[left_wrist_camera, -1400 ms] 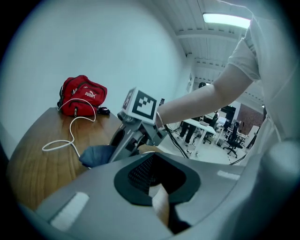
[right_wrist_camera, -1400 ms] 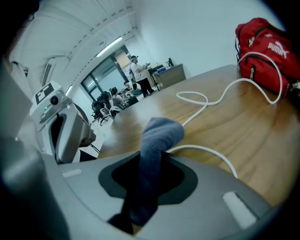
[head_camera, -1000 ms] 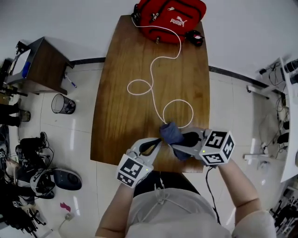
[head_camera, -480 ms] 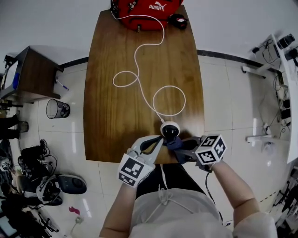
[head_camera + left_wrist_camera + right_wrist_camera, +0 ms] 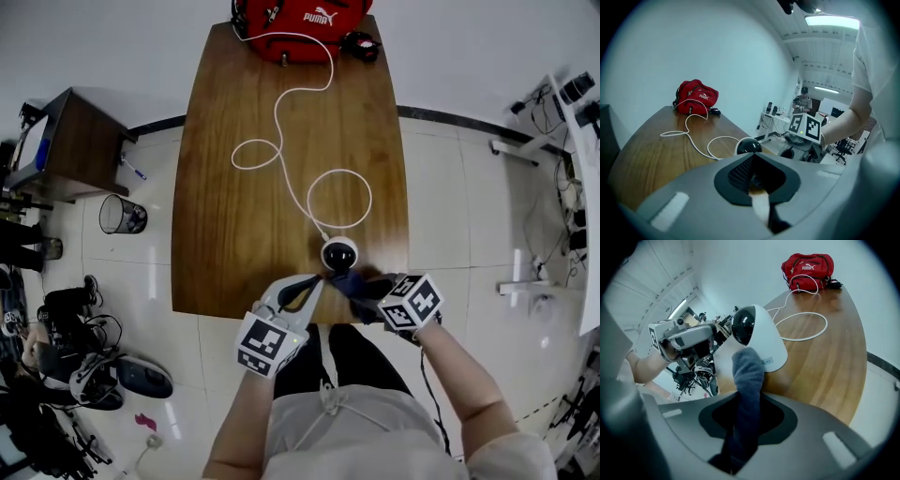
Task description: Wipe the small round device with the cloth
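The small round device (image 5: 339,254), white with a black dome, stands on the wooden table (image 5: 234,234) close to its near edge. My right gripper (image 5: 364,289) is shut on a dark blue cloth (image 5: 349,281) that hangs just in front of and below the device. In the right gripper view the cloth (image 5: 747,376) sticks up from the jaws against the device (image 5: 754,336). My left gripper (image 5: 317,281) is shut with nothing in it, its tip just left of the device. In the left gripper view the device (image 5: 749,146) shows just beyond the jaws.
A white cable (image 5: 300,141) runs in loops from the device to a red bag (image 5: 300,23) at the table's far end, next to a small black item (image 5: 361,47). A side table (image 5: 75,141), a waste bin (image 5: 125,215) and shoes sit on the floor at left.
The cloth lay over the device a second ago. My right gripper has pulled it down and toward me, and the device now shows bare. The left gripper has shifted only slightly.
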The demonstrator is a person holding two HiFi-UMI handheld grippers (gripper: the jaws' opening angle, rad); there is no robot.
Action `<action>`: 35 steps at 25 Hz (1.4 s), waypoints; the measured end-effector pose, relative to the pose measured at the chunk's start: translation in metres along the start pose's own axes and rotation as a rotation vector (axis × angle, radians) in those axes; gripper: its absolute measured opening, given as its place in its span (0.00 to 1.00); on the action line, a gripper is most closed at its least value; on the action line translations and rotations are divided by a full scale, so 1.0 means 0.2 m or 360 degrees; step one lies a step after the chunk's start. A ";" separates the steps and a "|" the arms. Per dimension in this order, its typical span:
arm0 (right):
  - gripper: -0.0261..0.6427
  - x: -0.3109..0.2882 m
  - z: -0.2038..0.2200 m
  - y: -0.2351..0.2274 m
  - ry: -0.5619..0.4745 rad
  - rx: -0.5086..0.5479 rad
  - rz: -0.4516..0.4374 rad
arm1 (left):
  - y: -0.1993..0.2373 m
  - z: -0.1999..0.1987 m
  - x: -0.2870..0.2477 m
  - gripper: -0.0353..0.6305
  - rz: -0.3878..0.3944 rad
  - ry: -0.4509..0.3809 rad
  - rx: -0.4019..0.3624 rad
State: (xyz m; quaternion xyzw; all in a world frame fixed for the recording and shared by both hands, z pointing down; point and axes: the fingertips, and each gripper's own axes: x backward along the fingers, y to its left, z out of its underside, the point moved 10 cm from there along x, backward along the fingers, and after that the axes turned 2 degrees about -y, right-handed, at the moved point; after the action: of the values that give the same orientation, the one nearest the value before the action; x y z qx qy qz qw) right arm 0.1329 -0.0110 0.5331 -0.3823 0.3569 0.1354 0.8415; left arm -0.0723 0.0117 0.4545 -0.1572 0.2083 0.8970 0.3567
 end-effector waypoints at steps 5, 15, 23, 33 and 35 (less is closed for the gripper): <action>0.19 0.08 -0.08 0.28 -0.0168 0.0093 -0.0118 | 0.07 -0.05 0.07 0.06 0.0014 -0.0041 -0.0010; 0.19 -0.03 -0.26 0.38 -0.0555 -0.0106 0.0134 | 0.26 -0.09 0.21 0.06 0.0145 -0.0005 -0.0133; 0.19 -0.21 -0.09 0.28 -0.0509 -0.0429 0.0337 | 0.30 0.01 0.28 0.06 0.0240 0.0039 -0.0099; 0.20 -0.24 -0.16 0.45 -0.0554 -0.0380 0.0339 | 0.33 0.05 0.34 0.06 0.0321 0.0000 -0.0093; 0.20 -0.22 -0.28 0.52 -0.0657 -0.0292 0.0366 | 0.35 0.03 0.37 0.06 0.0322 -0.0019 -0.0098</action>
State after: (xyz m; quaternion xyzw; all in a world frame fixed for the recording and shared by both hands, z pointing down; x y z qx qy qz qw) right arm 0.0226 0.0191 0.4822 -0.3782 0.2049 0.3373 0.8374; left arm -0.1738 0.0112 0.4462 -0.1411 0.1932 0.9353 0.2606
